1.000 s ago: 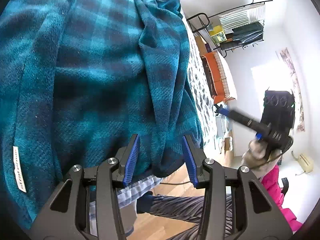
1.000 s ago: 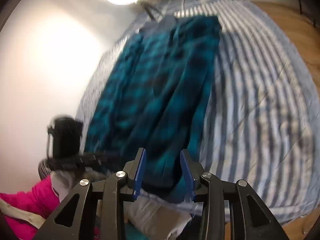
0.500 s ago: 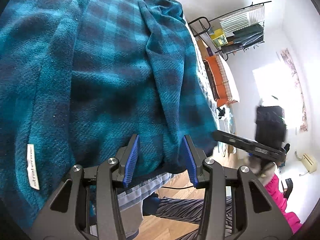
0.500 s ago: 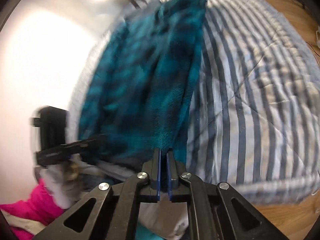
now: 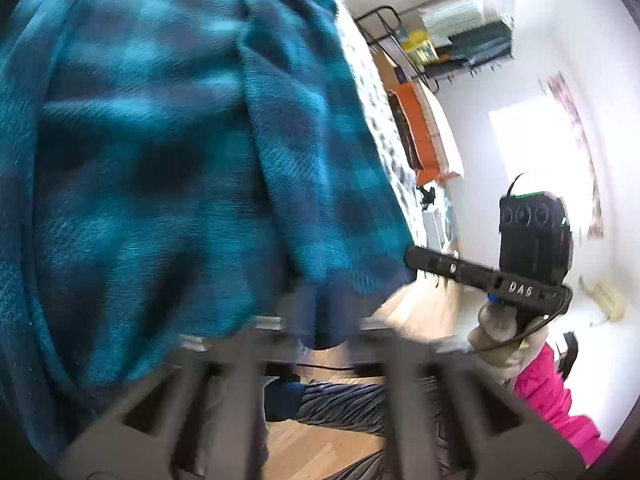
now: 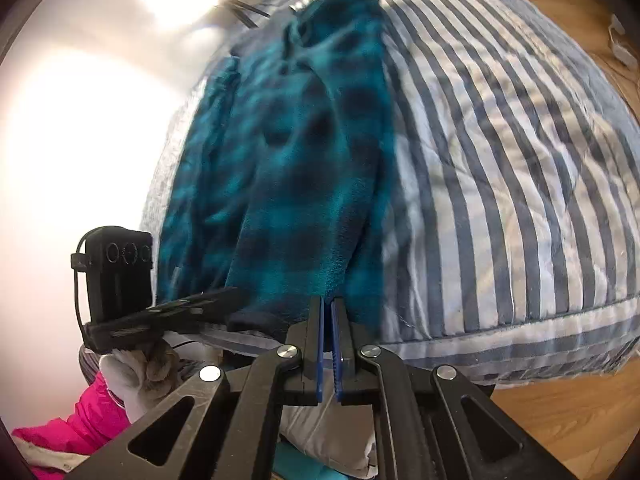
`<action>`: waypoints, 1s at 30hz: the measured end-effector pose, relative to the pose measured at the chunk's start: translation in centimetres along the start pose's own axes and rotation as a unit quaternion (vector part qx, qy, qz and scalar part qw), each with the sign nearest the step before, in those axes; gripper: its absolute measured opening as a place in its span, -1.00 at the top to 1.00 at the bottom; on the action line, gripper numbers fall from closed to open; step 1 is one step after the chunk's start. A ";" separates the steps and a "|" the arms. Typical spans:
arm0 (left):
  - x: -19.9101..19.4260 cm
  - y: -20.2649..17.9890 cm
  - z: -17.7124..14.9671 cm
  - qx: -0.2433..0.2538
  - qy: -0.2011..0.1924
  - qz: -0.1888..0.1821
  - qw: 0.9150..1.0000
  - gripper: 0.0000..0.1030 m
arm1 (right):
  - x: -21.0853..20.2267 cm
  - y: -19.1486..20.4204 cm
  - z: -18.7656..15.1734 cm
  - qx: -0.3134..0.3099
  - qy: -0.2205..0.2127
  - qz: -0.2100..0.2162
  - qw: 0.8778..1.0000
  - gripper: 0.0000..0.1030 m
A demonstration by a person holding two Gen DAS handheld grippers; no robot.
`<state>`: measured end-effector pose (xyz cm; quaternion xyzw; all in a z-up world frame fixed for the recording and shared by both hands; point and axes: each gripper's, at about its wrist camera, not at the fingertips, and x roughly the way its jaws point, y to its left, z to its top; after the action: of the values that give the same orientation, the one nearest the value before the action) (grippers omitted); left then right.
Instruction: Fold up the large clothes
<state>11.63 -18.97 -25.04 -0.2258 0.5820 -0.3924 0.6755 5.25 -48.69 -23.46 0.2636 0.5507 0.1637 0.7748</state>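
A large teal and dark plaid fleece garment point(image 6: 288, 168) lies lengthwise on a blue and white striped bed point(image 6: 500, 168); it fills the left wrist view point(image 5: 168, 152). My right gripper point(image 6: 329, 312) is shut on the garment's near hem at the bed's front edge. It shows in the left wrist view point(image 5: 416, 258) with its tip at the hem corner. My left gripper point(image 5: 320, 324) is motion-blurred at the near hem; its jaws look drawn together around a fold, but the blur hides the grip. It shows in the right wrist view point(image 6: 224, 294) touching the hem.
A wooden floor point(image 6: 560, 420) runs beside the bed. A clothes rack point(image 5: 460, 32) and an orange cushion point(image 5: 420, 136) stand beyond the bed. The person's pink clothing point(image 5: 552, 404) and striped trousers point(image 5: 344, 404) are just below the grippers.
My right gripper closed on the hem half a second ago and still holds it. My left gripper, open before, has moved onto the hem and now blurs as its jaws draw in.
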 end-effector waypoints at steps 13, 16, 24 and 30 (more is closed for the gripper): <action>-0.9 -1.7 -2.1 0.088 -0.020 0.140 0.986 0.45 | 3.1 1.5 -1.1 -0.071 0.036 -0.080 0.994 0.83; -3.3 -3.1 -3.0 0.106 -0.057 0.156 0.980 0.45 | 0.1 1.1 -1.4 -0.069 0.002 -0.054 0.996 0.41; -3.5 -8.8 -4.2 0.182 -0.090 0.155 0.967 0.45 | -5.2 -1.5 -1.0 -0.019 -0.081 -0.042 0.996 0.41; 3.0 -12.0 -4.2 0.215 -0.030 0.153 0.964 0.05 | -7.4 -2.5 -0.4 0.007 -0.127 -0.034 0.991 0.38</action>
<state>4.44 -27.83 -18.63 0.0048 0.4909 -0.3929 0.7776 2.32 -54.65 -19.38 0.2687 0.4580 0.0983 0.8417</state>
